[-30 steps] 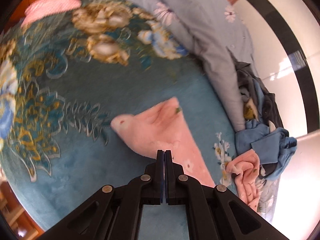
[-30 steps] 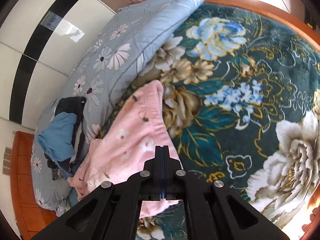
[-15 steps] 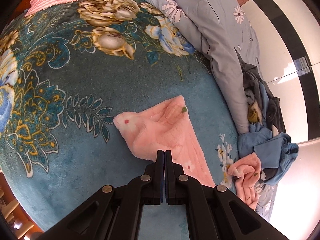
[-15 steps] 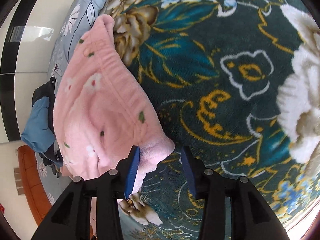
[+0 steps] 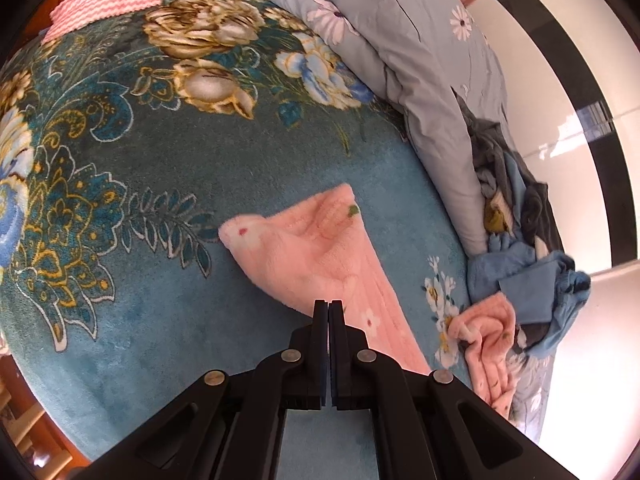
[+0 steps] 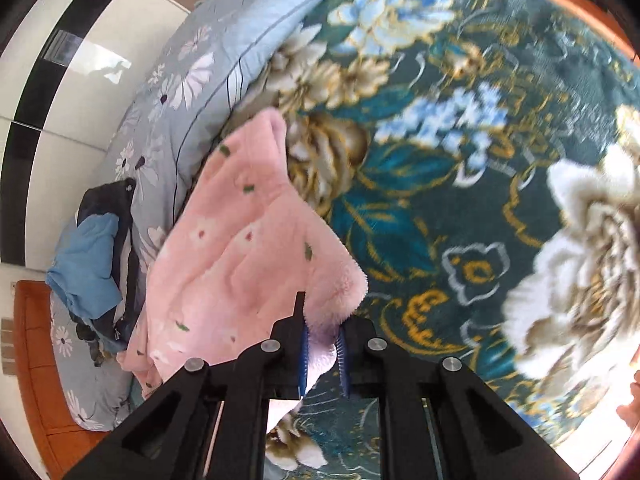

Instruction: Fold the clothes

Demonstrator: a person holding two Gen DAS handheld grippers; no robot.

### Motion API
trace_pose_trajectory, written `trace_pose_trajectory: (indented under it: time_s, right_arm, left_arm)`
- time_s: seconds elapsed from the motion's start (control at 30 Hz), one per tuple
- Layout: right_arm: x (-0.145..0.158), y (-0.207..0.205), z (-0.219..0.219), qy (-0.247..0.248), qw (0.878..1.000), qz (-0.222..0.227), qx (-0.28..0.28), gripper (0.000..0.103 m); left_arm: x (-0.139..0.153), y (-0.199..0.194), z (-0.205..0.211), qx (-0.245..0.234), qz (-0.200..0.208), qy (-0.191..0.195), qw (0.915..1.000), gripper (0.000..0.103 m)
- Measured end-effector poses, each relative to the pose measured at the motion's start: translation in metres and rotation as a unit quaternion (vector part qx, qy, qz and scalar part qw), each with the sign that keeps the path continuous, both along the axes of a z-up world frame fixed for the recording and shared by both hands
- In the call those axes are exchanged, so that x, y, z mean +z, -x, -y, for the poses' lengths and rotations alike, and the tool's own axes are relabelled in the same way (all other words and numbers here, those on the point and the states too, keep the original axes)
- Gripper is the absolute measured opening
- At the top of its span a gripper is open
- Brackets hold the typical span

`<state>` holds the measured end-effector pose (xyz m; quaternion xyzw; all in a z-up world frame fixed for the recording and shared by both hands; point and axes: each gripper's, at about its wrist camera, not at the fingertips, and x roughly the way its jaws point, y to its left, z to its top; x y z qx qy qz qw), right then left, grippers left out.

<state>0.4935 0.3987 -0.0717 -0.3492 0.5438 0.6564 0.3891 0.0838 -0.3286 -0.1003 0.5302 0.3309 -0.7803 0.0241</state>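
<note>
We see the teal floral bed blanket (image 6: 460, 184) motion-blurred; black fingers (image 6: 294, 332) hide the fluffy pink garment's (image 6: 248, 264) corner.

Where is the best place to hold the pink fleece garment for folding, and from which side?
Grip the pink fleece garment at its free corner, coming from above at the near edge, as the right gripper, just closing, does; that corner lifts off the blanket.

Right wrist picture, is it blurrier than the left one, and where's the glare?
Right wrist view: yes, the blanket pattern smears with motion blur on the right side, while the tool and the pink garment it pinches stay fairly crisp. Left wrist view: sharp throughout; glare washes out the glossy wardrobe at right. Both views bend strongly at the fisheye edges.
</note>
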Motion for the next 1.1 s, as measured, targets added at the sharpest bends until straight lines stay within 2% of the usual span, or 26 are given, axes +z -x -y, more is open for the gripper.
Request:
trace_pose_trajectory:
  time_s: [0.1, 0.13, 0.23, 0.43, 0.53, 0.6, 0.67, 0.73, 0.8, 0.87, 0.9, 0.93, 1.0, 1.03, 1.1]
  right_arm:
    - [0.023, -0.046, -0.023, -0.042, 0.997, 0.045, -0.055, 0.011]
    - [0.022, -0.061, -0.030, -0.044, 0.994, 0.062, -0.078, 0.011]
    - [0.005, -0.093, -0.042, -0.009, 0.991, 0.077, -0.105, 0.012]
    - [-0.033, -0.105, -0.031, 0.012, 0.986, 0.103, -0.129, 0.014]
    - [-0.030, -0.101, -0.030, -0.001, 0.985, 0.110, -0.130, 0.020]
    - [-0.016, -0.095, -0.033, -0.024, 0.981, 0.141, -0.130, 0.041]
    - [-0.002, -0.089, -0.035, -0.048, 0.975, 0.173, -0.129, 0.051]
    - [0.023, -0.075, -0.030, -0.110, 0.962, 0.220, -0.123, 0.051]
    - [0.038, -0.037, -0.022, -0.162, 0.963, 0.206, -0.056, 0.051]
    - [0.036, 0.026, -0.006, -0.154, 0.974, 0.154, 0.055, 0.051]
    - [0.035, 0.058, 0.002, -0.148, 0.974, 0.127, 0.111, 0.051]
    - [0.029, 0.095, 0.023, -0.142, 0.969, 0.107, 0.170, 0.051]
    - [0.017, 0.171, 0.067, -0.128, 0.947, 0.067, 0.287, 0.051]
    - [0.012, 0.209, 0.089, -0.120, 0.930, 0.047, 0.344, 0.051]
    - [-0.003, 0.281, 0.151, -0.101, 0.886, 0.020, 0.452, 0.051]
  left_arm:
    - [0.003, 0.004, -0.013, -0.028, 0.007, 0.024, 0.9993, 0.000]
    - [0.002, 0.005, -0.017, -0.037, 0.011, 0.027, 0.9989, 0.000]
    - [-0.002, 0.008, -0.019, -0.047, 0.024, 0.031, 0.9982, 0.000]
    - [-0.016, 0.017, -0.016, -0.065, 0.053, 0.023, 0.9962, 0.001]
    - [-0.027, 0.024, -0.011, -0.063, 0.079, 0.022, 0.9947, 0.002]
    - [-0.035, 0.027, -0.007, -0.061, 0.092, 0.021, 0.9937, 0.005]
    - [-0.039, 0.029, -0.005, -0.069, 0.099, 0.015, 0.9926, 0.011]
    - [-0.041, 0.032, -0.006, -0.090, 0.099, 0.011, 0.9909, 0.021]
    - [-0.041, 0.036, -0.009, -0.122, 0.095, 0.020, 0.9877, 0.028]
    - [-0.040, 0.039, -0.013, -0.163, 0.088, 0.046, 0.9816, 0.033]
    - [-0.039, 0.040, -0.015, -0.182, 0.084, 0.062, 0.9778, 0.034]
    - [-0.039, 0.039, -0.017, -0.201, 0.081, 0.072, 0.9736, 0.036]
    - [-0.040, 0.036, -0.017, -0.230, 0.074, 0.067, 0.9679, 0.038]
    - [-0.040, 0.035, -0.016, -0.239, 0.067, 0.060, 0.9668, 0.038]
    - [-0.038, 0.034, -0.012, -0.249, 0.048, 0.045, 0.9664, 0.040]
